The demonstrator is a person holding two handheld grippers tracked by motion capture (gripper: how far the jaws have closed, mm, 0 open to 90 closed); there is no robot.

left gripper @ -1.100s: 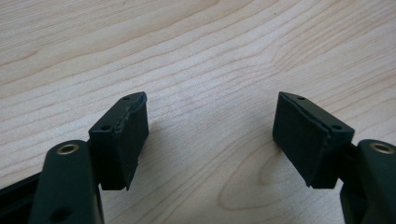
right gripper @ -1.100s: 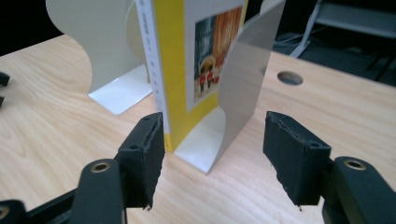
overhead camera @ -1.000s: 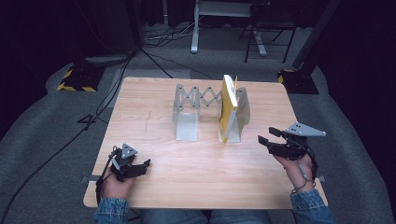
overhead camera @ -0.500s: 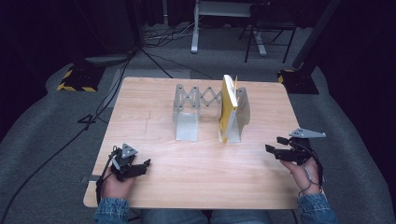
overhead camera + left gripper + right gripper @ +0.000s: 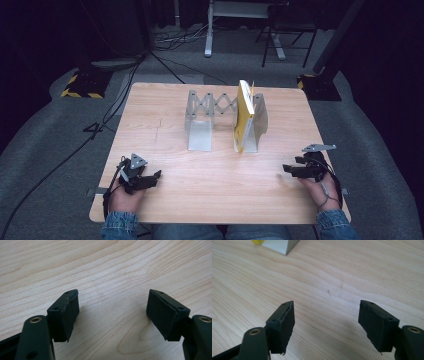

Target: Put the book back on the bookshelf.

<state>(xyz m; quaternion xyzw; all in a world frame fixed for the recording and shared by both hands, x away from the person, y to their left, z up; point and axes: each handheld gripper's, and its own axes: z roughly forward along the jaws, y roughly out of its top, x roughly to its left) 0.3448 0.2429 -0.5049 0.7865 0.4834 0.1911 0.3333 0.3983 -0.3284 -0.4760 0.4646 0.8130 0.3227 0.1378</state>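
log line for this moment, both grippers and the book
left gripper: open, empty, near table edge | right gripper: open, empty | yellow book: upright in expanding rack, untouched

The light wooden surface (image 5: 210, 175) is evenly lit from above; the surroundings are dark, shadows soft, the high view slightly blurred.

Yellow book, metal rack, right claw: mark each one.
yellow book (image 5: 243, 114), high view, on its yellow spine.
metal rack (image 5: 199, 135), high view, on its left end plate.
right claw (image 5: 289, 169), high view, between its fingertips.
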